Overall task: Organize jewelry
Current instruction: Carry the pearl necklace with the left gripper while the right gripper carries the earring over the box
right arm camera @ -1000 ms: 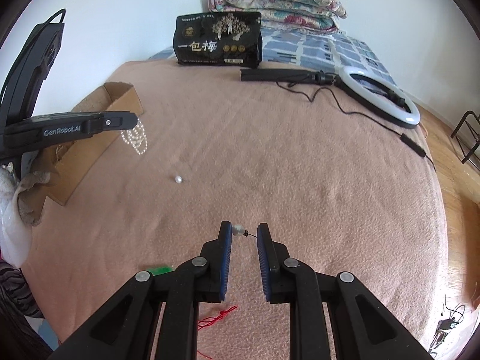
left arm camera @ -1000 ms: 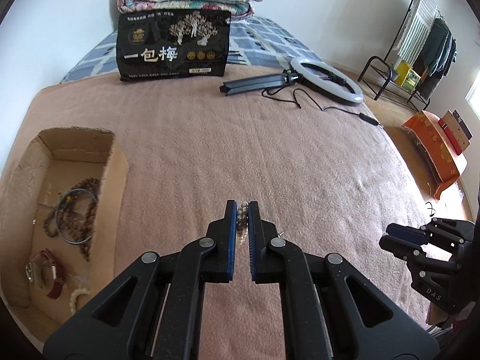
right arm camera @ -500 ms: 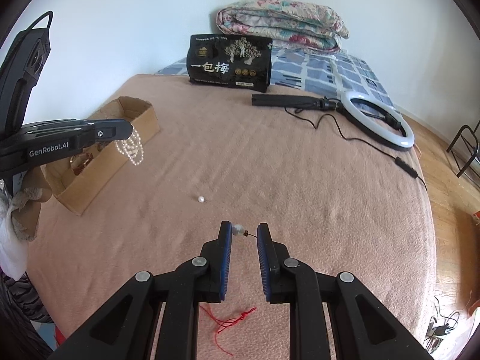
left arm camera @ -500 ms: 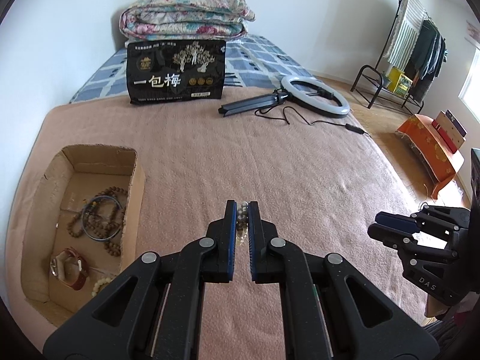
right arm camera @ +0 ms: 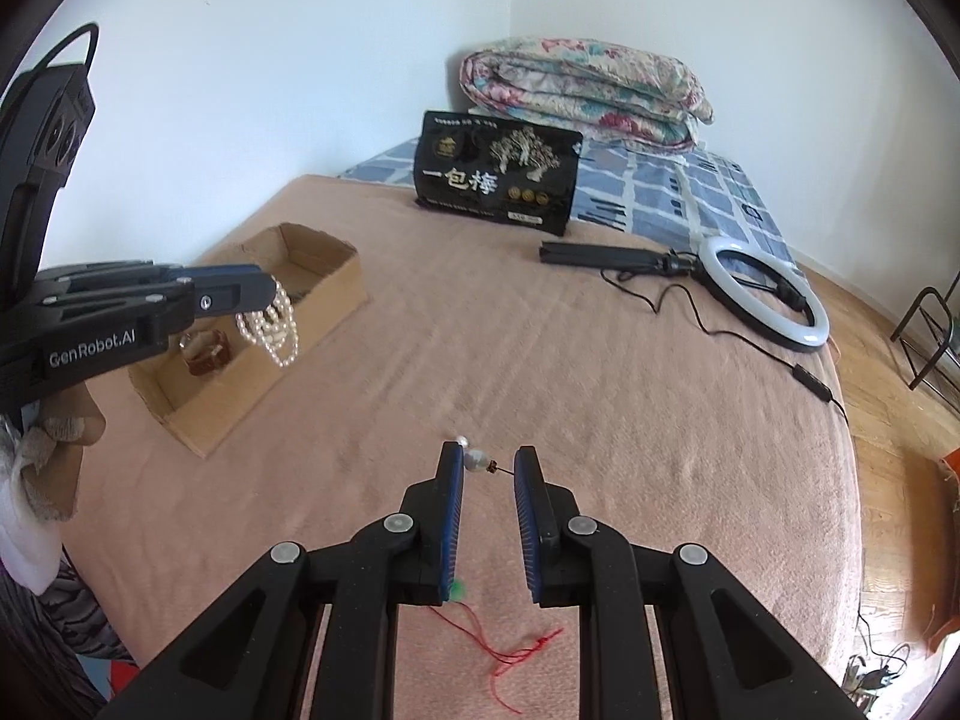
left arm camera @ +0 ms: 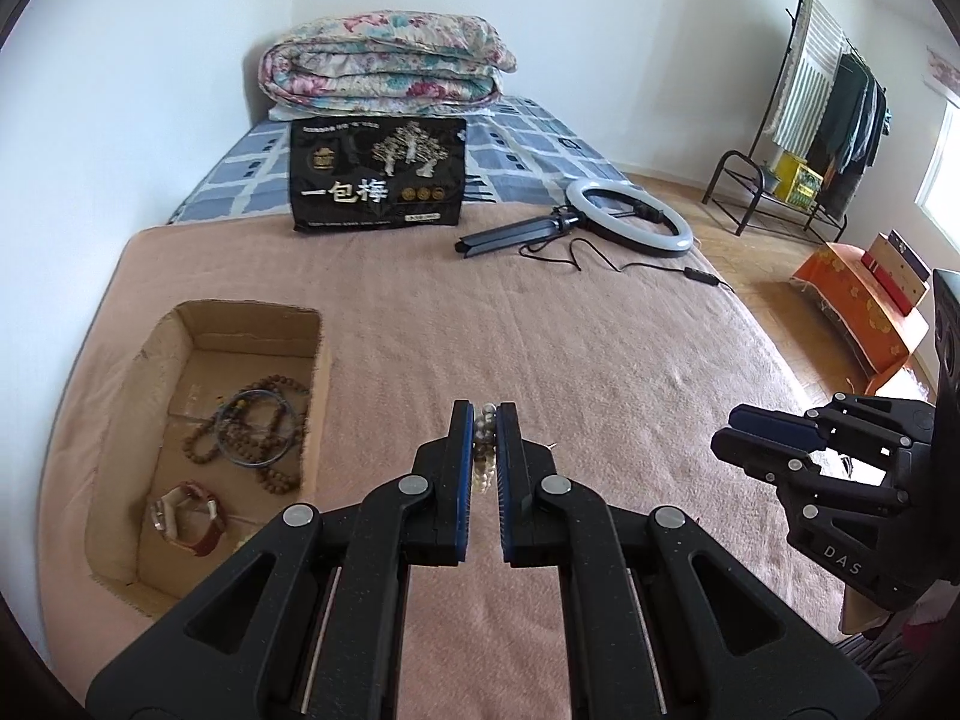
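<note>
We find the left hand-held gripper [left arm camera: 485, 420] clamped on a pearl necklace [right arm camera: 271, 327]: round, glossy cream beads sit pinched between its blue ribbed pads, and from the right wrist view the strand hangs below the fingertips in several loose loops. Ahead of this hand-held gripper and to its left lies an open cardboard box [left arm camera: 317, 372], shallow and rectangular, with rough torn edges. Inside we note a string of dark brown wooden beads [left arm camera: 270, 420], a thin dark bangle [left arm camera: 255, 429] lying across it, and a wristwatch [left arm camera: 186, 510] with a reddish-brown strap.

The right hand-held gripper [right arm camera: 487, 465] stands narrowly apart, closed on a pearl earring [right arm camera: 477, 459]: a small white bead presses the left pad and a fine metal pin reaches the right pad. Just past its left fingertip a second small pearl [right arm camera: 461, 439] shows; we cannot tell whether it rests on the blanket. Beneath this hand-held gripper, nearer the camera, a tangle of thin red thread [right arm camera: 510, 651] lies on the cloth.

Everything rests on a bed covered with a pink, finely ribbed blanket [left arm camera: 540, 348]. Far ahead of both hand-held grippers stand a glossy black printed bag [left arm camera: 378, 180], a folded floral quilt [left arm camera: 384, 66], and a white ring light [left arm camera: 630, 213] with a black folded stand and trailing cable.
</note>
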{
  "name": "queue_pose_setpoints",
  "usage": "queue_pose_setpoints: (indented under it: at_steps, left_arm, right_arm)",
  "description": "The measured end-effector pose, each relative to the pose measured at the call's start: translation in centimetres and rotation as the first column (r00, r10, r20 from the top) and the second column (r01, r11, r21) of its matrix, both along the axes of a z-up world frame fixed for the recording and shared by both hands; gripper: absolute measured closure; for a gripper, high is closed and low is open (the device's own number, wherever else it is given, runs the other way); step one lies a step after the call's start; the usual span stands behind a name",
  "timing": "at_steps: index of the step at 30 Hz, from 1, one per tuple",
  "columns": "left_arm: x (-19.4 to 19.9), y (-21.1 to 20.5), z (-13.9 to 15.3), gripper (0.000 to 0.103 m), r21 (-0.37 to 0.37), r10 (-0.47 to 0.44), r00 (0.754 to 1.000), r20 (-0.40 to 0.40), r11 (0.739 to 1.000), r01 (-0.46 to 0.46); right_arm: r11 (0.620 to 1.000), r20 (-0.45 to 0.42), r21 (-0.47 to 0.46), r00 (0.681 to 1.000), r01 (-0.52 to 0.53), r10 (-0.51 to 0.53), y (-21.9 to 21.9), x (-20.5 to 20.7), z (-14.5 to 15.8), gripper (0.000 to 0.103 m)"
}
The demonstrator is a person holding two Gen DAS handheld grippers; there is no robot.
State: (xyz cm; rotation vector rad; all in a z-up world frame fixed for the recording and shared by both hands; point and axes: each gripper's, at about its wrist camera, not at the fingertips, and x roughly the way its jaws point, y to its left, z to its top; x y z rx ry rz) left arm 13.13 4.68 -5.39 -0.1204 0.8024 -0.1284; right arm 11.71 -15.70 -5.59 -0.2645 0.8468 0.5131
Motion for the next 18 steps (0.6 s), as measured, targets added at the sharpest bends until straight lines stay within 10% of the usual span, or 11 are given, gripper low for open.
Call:
queue_pose_setpoints:
  at_steps: [18]
  left_arm:
    - [-3.0, 6.8, 1.7, 0.098, 0.041, 0.097, 0.993, 0.066, 0.994, -0.1]
  right_arm:
    - [0.996, 0.008, 0.05, 0.997, -0.078, 0.077, 7.2, 0.6, 1.8, 0.087]
